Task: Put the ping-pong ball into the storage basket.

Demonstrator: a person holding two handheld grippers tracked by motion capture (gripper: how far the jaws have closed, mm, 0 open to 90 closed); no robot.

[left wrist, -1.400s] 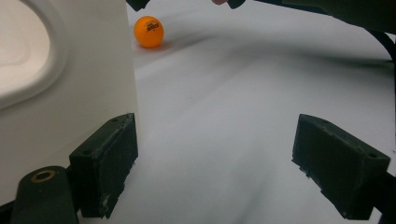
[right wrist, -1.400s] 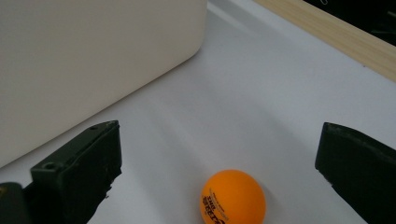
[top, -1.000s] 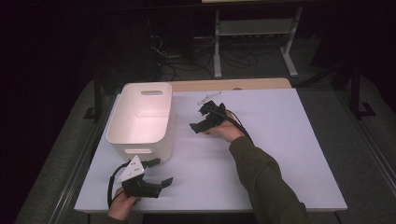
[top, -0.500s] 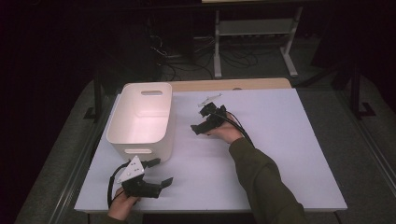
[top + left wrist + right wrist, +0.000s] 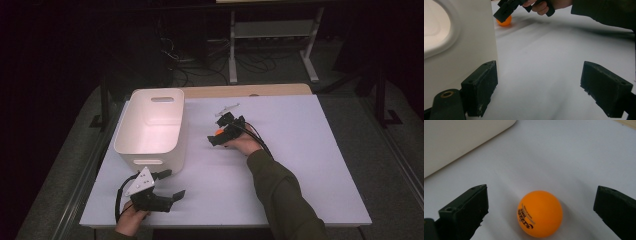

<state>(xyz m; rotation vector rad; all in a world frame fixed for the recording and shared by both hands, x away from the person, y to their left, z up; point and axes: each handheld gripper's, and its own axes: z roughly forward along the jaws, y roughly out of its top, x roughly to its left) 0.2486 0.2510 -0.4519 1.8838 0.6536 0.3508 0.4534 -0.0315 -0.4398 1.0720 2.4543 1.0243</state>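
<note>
Where high view hides it, ball (image 5: pixel 540 213) print visible, right gripper (image 5: pixel 541 202) wide.

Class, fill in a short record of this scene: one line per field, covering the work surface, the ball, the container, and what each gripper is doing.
Surface: white table
Ball: orange ball with dark print, resting on the table, right of the tub
Container: white tub with handle slot, upright, nothing visible inside
Right gripper: right gripper open, a finger on either side of the ball, not touching it
Left gripper: left gripper open, low at the table's near edge, beside the tub's near wall, holding nothing
Likely next move: close on the ball
</note>
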